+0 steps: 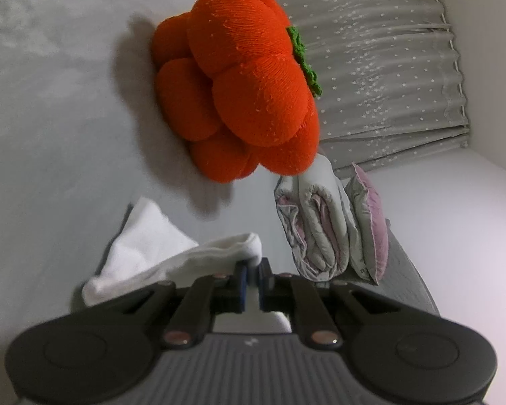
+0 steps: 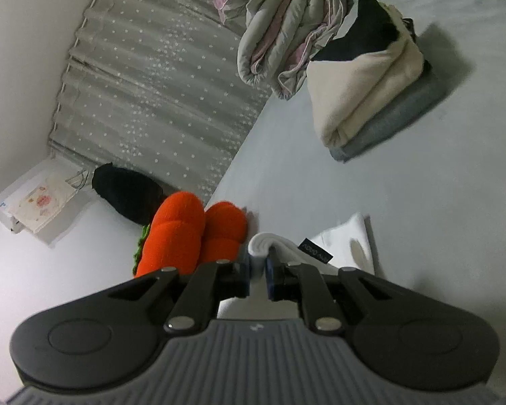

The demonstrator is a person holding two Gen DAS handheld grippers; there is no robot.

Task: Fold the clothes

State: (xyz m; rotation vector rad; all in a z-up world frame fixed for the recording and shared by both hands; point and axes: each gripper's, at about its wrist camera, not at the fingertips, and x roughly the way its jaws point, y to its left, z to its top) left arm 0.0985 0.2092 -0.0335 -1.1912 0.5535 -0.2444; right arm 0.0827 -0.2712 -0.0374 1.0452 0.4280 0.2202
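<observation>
- Left tongs (image 1: 252, 266) pinch a fold of the white garment (image 1: 145, 246) above the bed (image 1: 50, 135).
- Right tongs (image 2: 259, 263) clamp its rolled edge beside the orange pumpkin cushion (image 2: 185, 236).

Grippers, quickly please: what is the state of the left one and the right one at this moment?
Left gripper: closed on the white garment.
Right gripper: closed on a folded edge of the white garment.

Left gripper (image 1: 251, 271) and right gripper (image 2: 258, 261): black linkage arms, silver pivot screws, blue pads, ribbed grey housings
</observation>
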